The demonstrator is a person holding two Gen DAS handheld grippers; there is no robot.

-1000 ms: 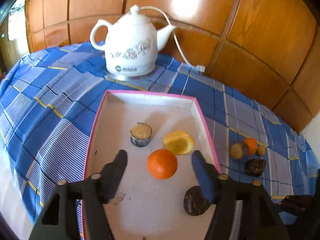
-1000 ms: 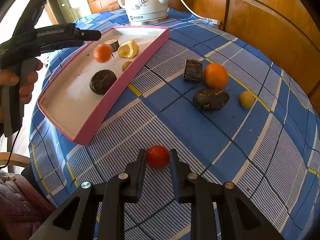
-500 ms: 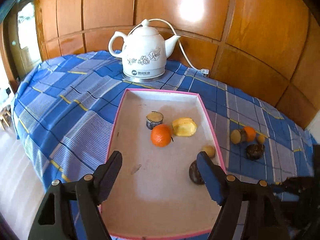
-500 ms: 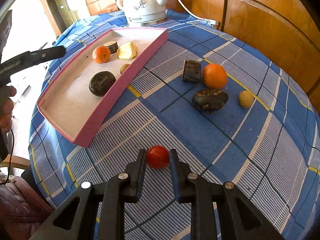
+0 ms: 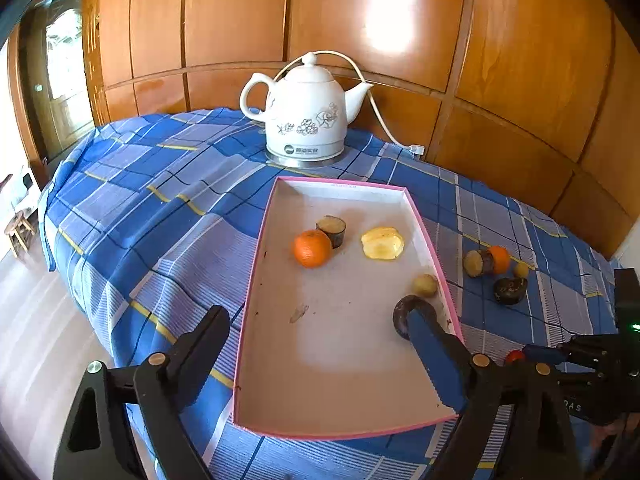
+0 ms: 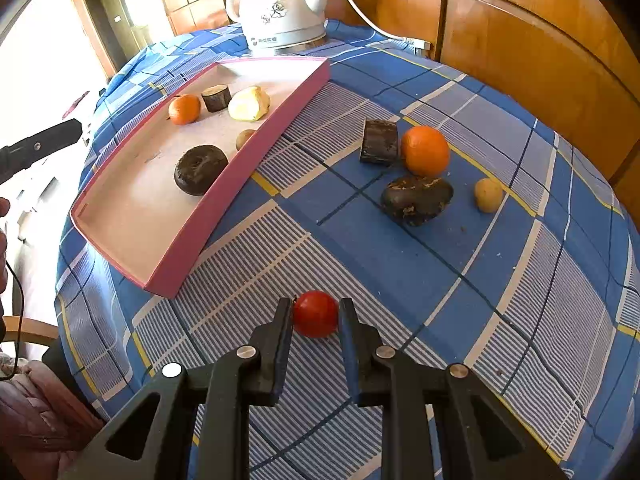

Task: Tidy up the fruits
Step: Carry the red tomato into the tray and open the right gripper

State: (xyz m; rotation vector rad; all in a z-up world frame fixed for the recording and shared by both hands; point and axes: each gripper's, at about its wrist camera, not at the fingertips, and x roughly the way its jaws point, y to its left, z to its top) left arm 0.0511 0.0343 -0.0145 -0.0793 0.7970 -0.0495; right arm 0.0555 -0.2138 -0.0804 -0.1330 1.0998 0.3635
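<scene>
Small red round fruit, low centre of frame, is pinched by the right gripper; left gripper has just been opening, empty; a roll-away is risked if squeezed off-centre.

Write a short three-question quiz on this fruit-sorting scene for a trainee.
1. True or false: the right gripper is shut on the red fruit.
2. How many items lie in the pink tray?
3. Which stands beyond the tray's far end: A) a bowl, B) the white kettle, C) a cup?

Key: 1. True. 2. Five: an orange, a dark cut piece, a yellow peeled piece, a small tan fruit, a dark round fruit. 3. B.
</scene>
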